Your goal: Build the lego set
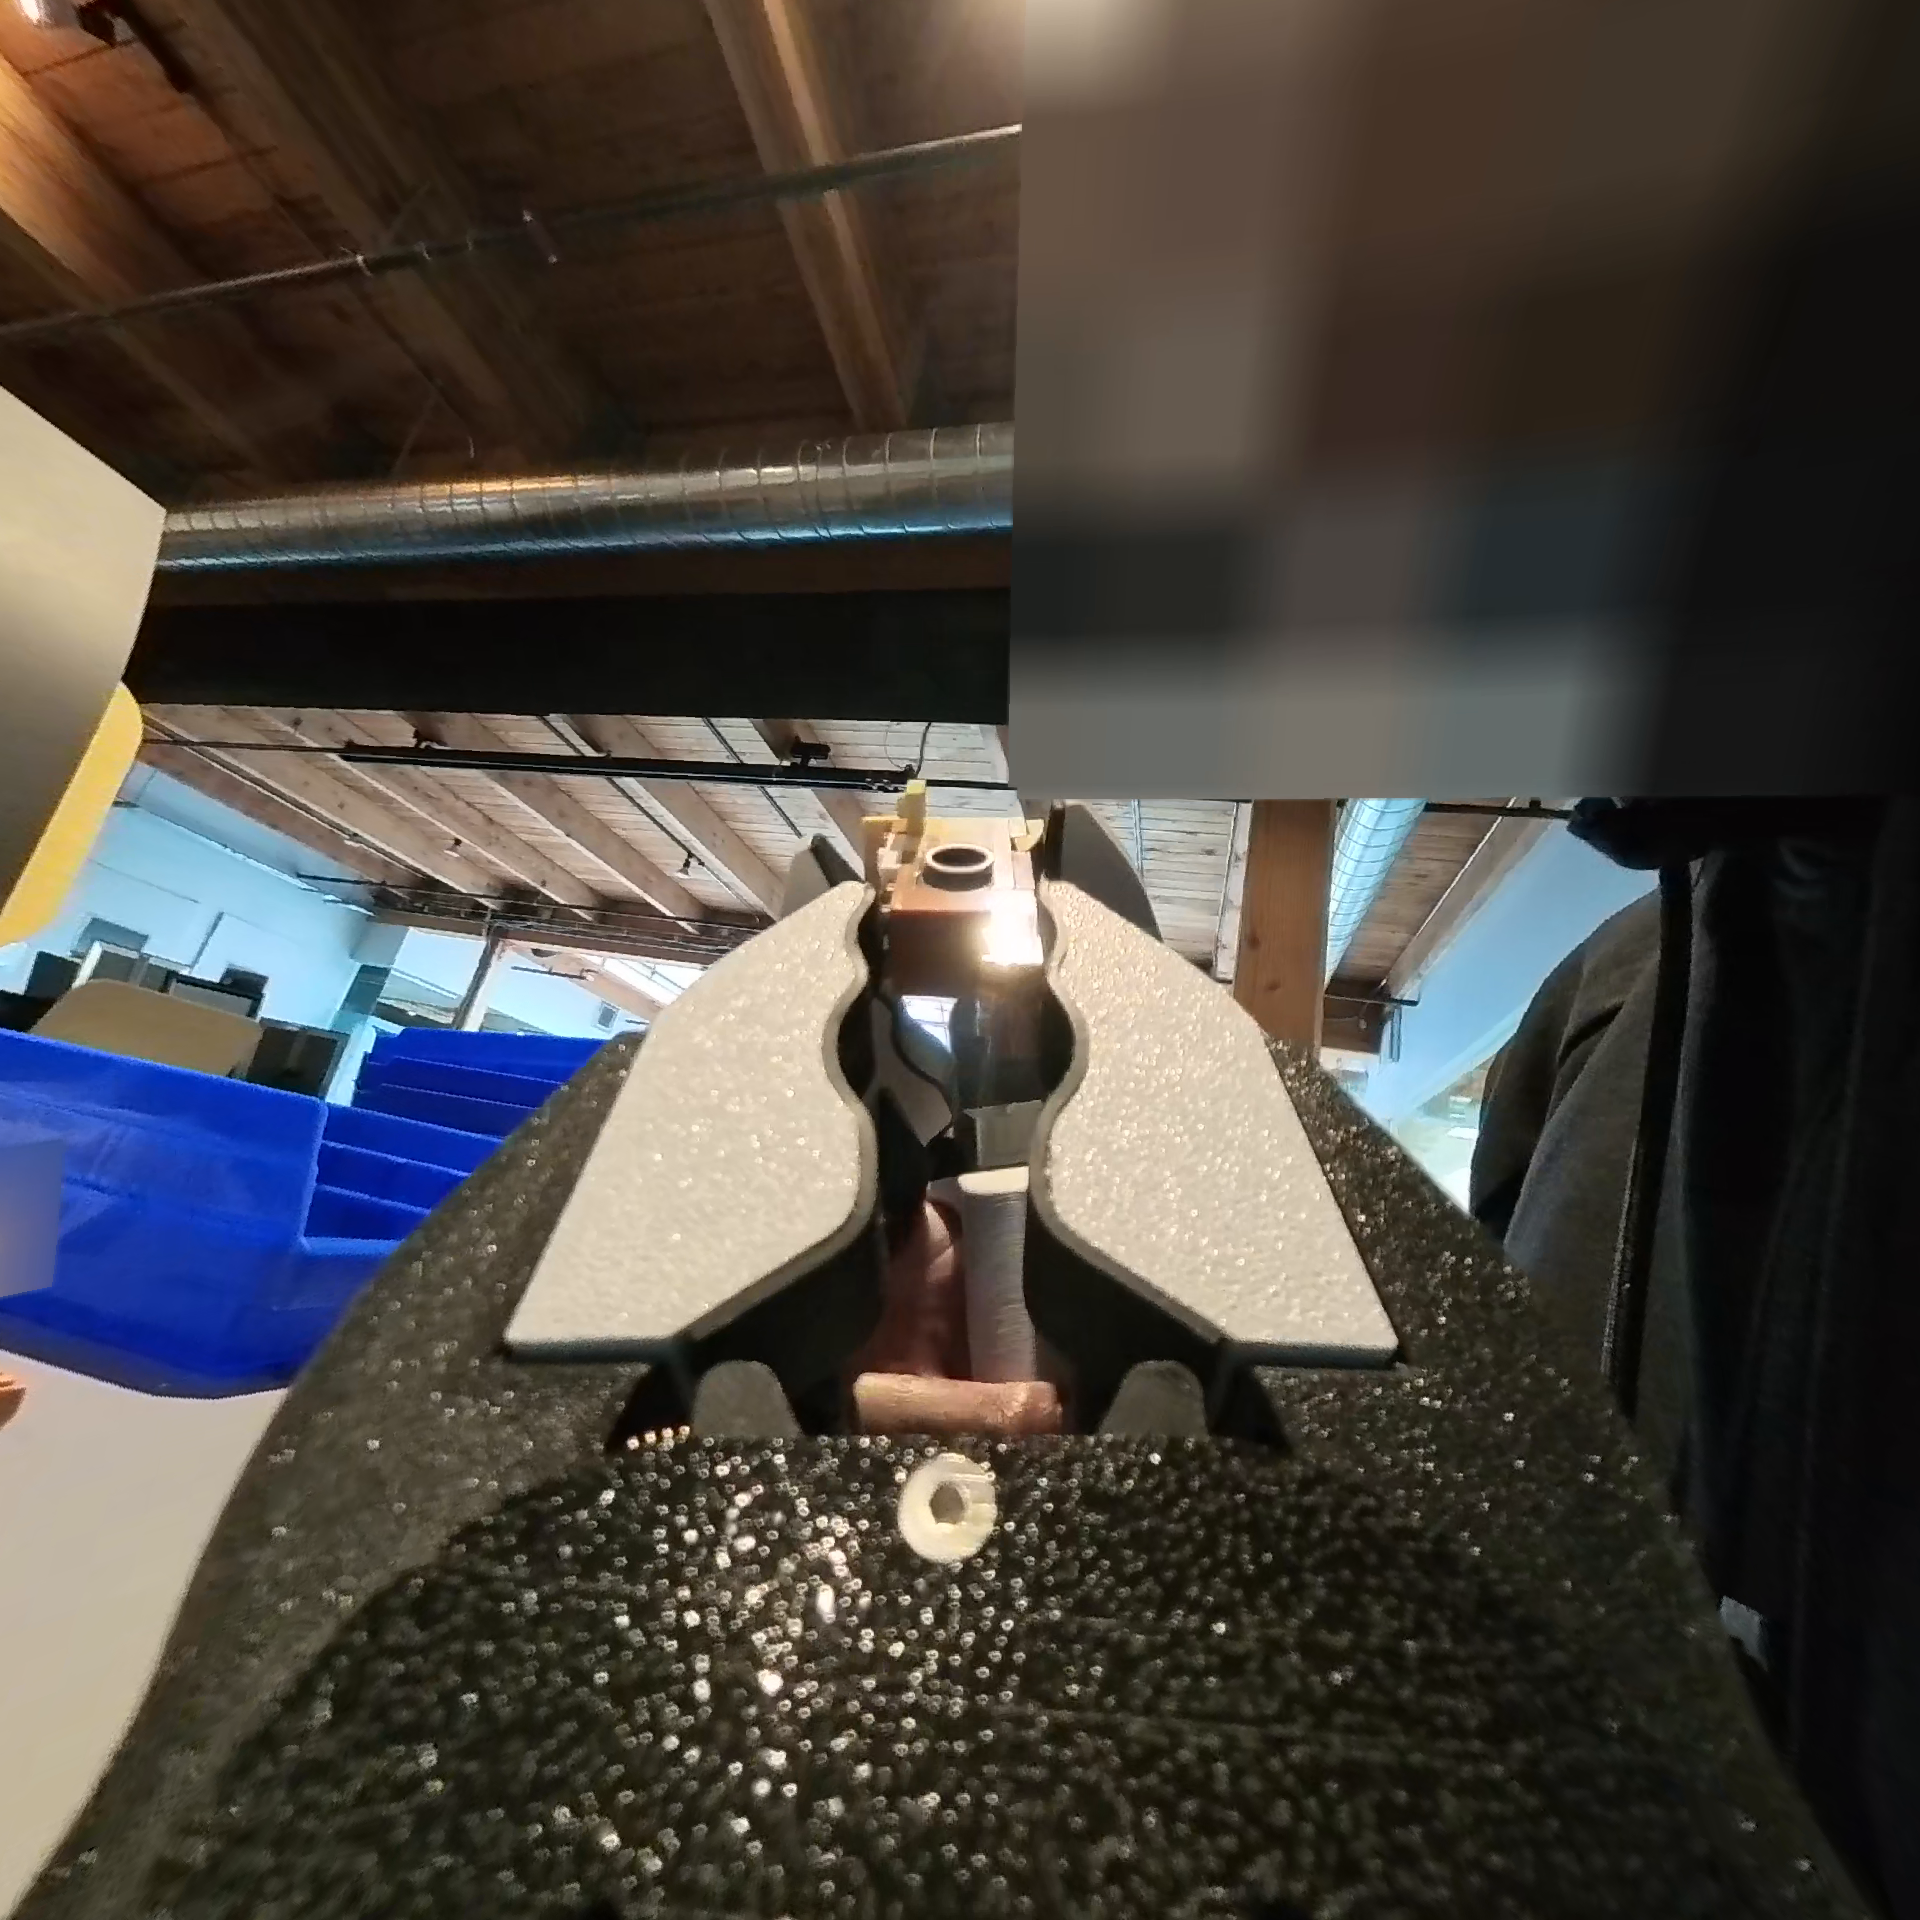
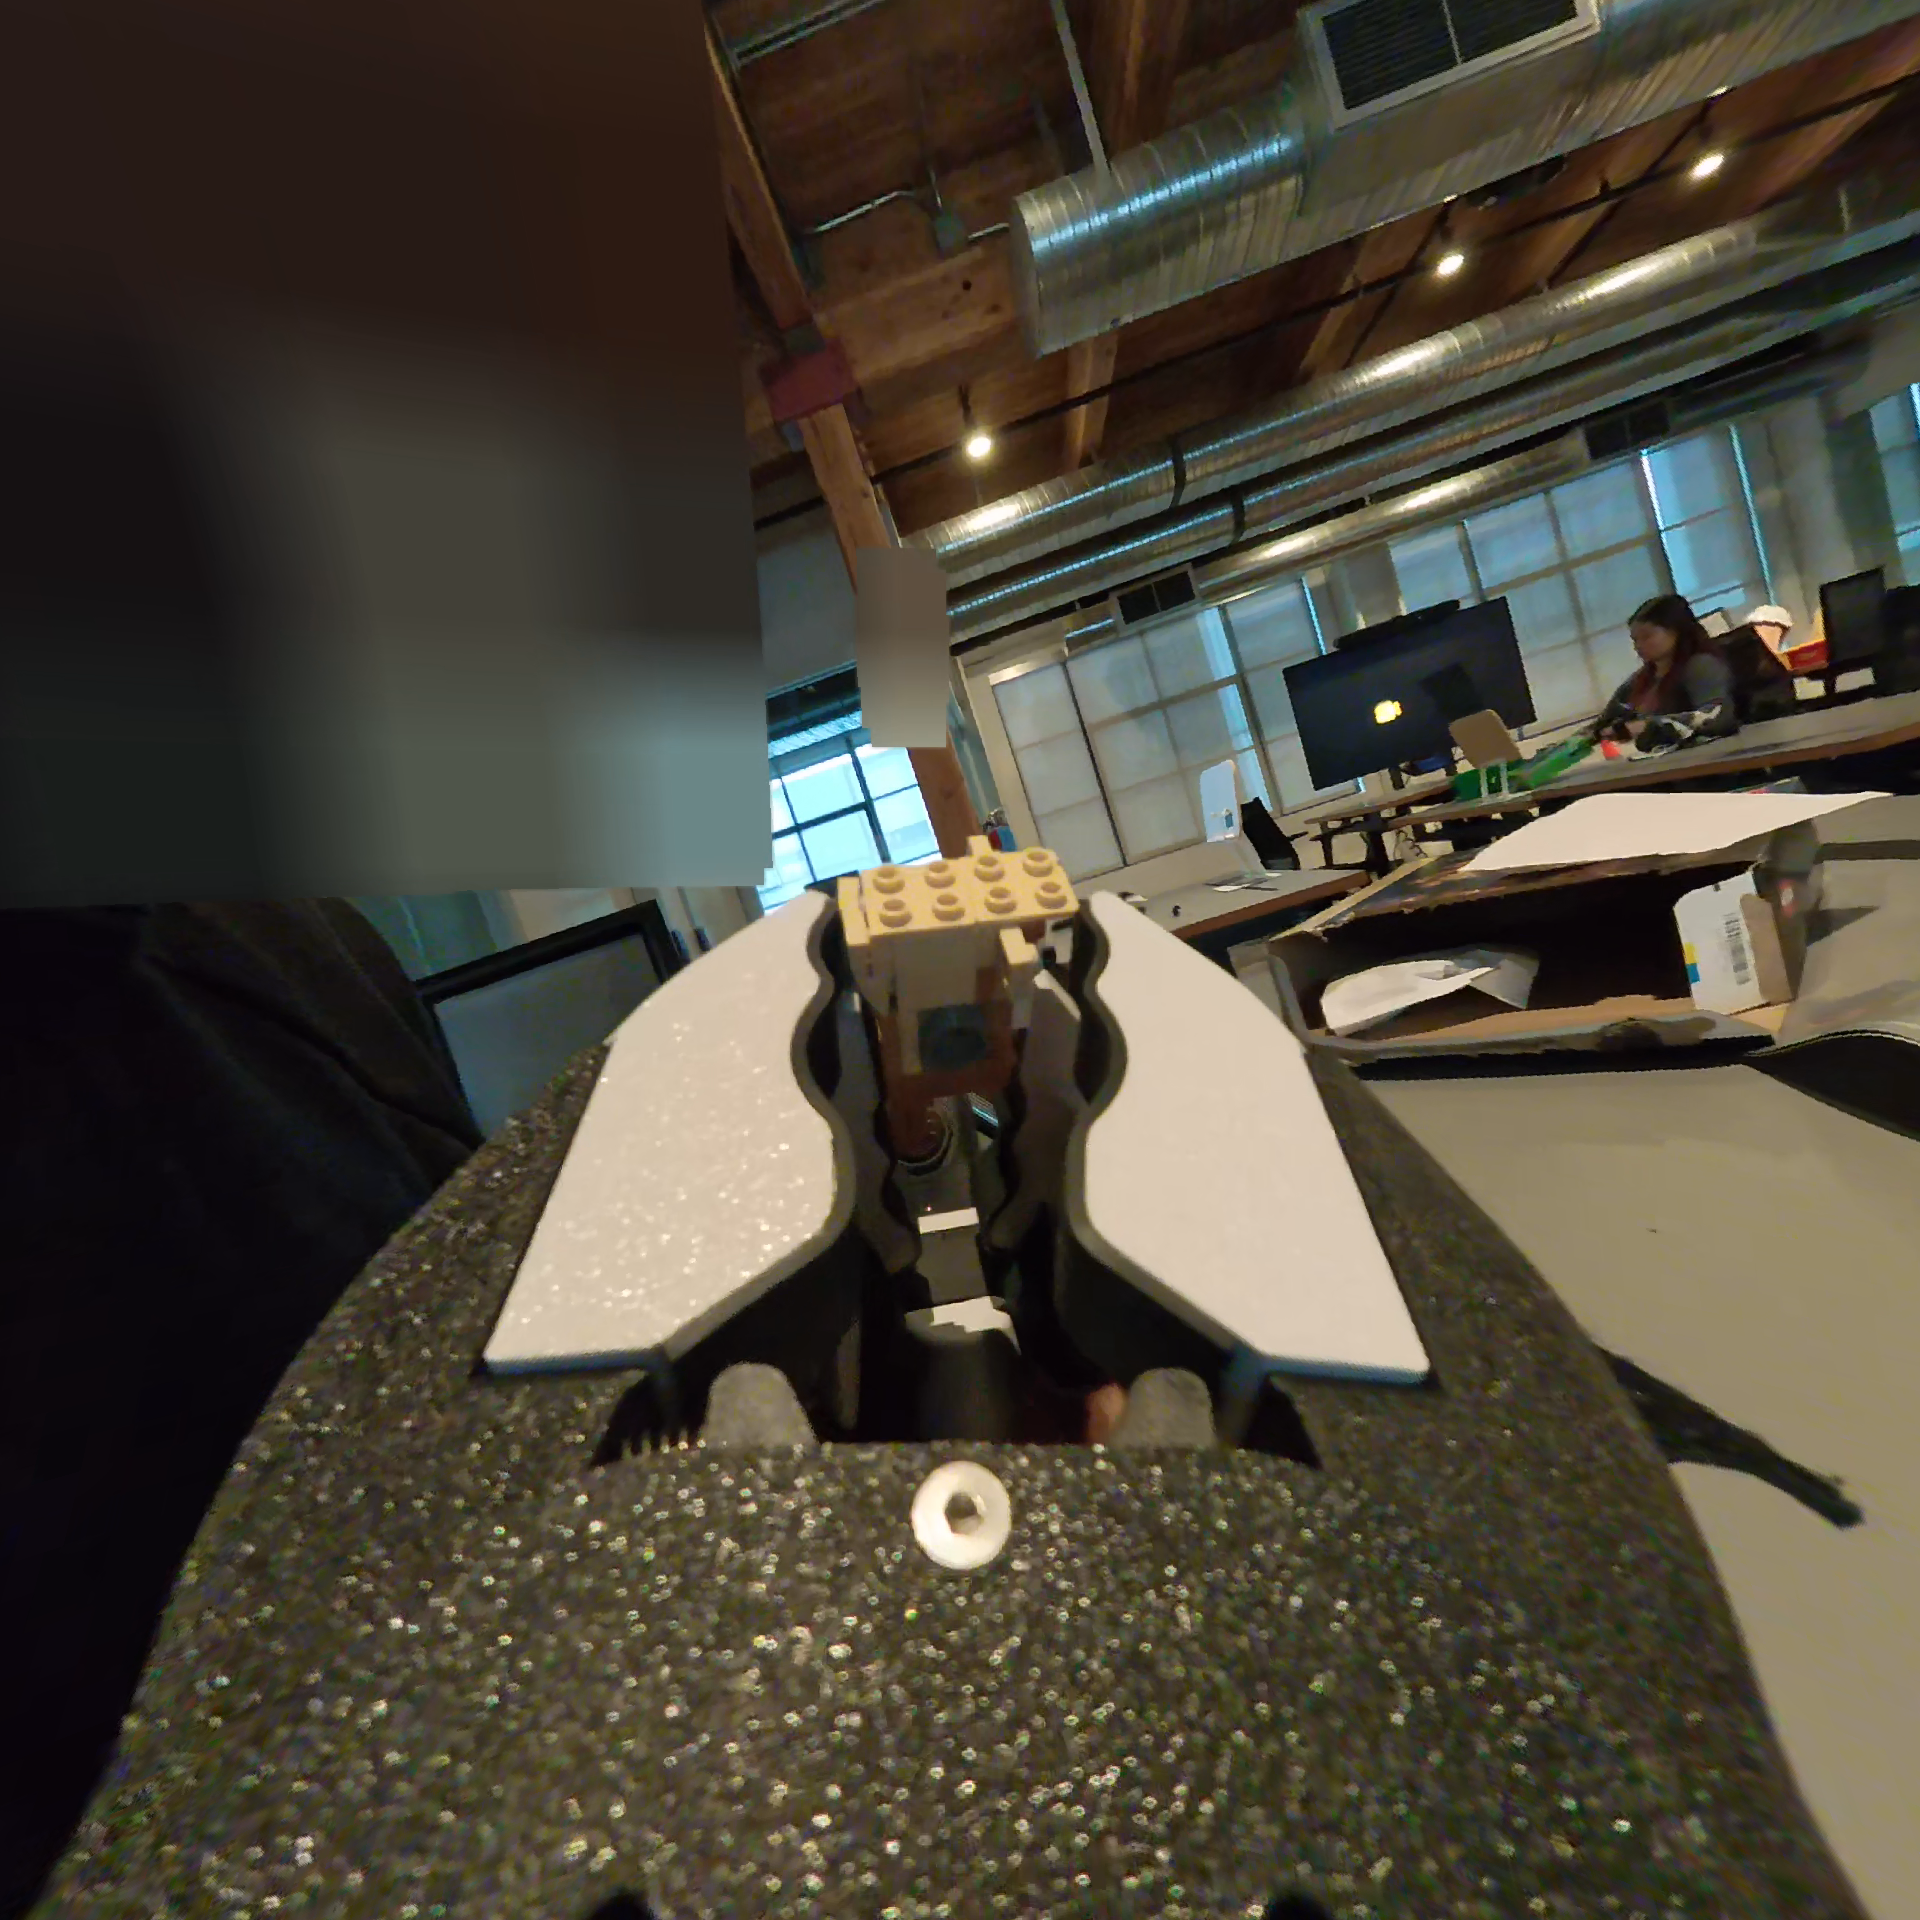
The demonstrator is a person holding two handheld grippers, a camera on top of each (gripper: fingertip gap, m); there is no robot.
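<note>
Both grippers are raised and tilted up toward the ceiling. My left gripper (image 1: 956, 914) is shut on a brown lego piece (image 1: 940, 914) with a round stud on top; small tan parts (image 1: 896, 831) stick out beyond it. Black tips of the other gripper (image 1: 1091, 862) show just behind that piece. My right gripper (image 2: 956, 945) is shut on a tan lego assembly (image 2: 961, 894) topped by a studded plate, with a dark blue-grey part (image 2: 951, 1039) and a brown part (image 2: 914, 1107) below it. I cannot tell whether the two builds are joined.
Blue bins (image 1: 208, 1195) stand at the left in the left wrist view, and a person's dark sleeve (image 1: 1714, 1247) is at the right. In the right wrist view, an open cardboard box (image 2: 1538, 935) lies on the grey table (image 2: 1558, 1247). A person (image 2: 1673, 675) sits at a far desk. My left and right fingertips are right by each other.
</note>
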